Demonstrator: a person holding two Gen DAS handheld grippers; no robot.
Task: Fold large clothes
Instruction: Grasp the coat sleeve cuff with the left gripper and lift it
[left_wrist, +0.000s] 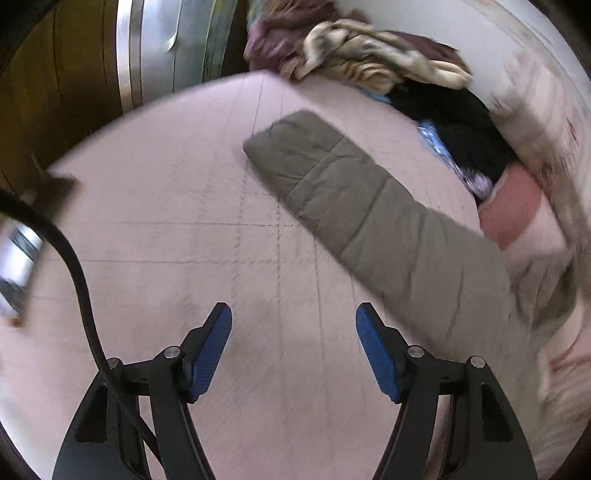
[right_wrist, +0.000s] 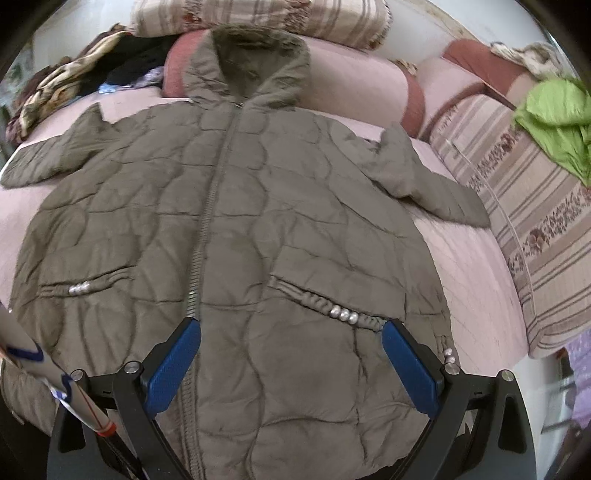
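Note:
An olive quilted hooded jacket (right_wrist: 258, 229) lies spread flat, front up and zipped, on a pink bed cover (right_wrist: 476, 280), sleeves out to both sides. My right gripper (right_wrist: 291, 328) is open and empty, hovering over the jacket's lower front near the right pocket. In the left wrist view only the jacket's sleeve (left_wrist: 354, 199) shows, lying straight on the pink cover (left_wrist: 166, 221). My left gripper (left_wrist: 293, 314) is open and empty over the bare cover, to the left of the sleeve.
A heap of other clothes (left_wrist: 354, 55) lies past the sleeve at the bed's far side. Striped floral cushions (right_wrist: 524, 206) line the right, with a green cloth (right_wrist: 557, 122) on top. A pink bolster (right_wrist: 354, 85) lies behind the hood. A wooden wardrobe (left_wrist: 55, 92) stands on the left.

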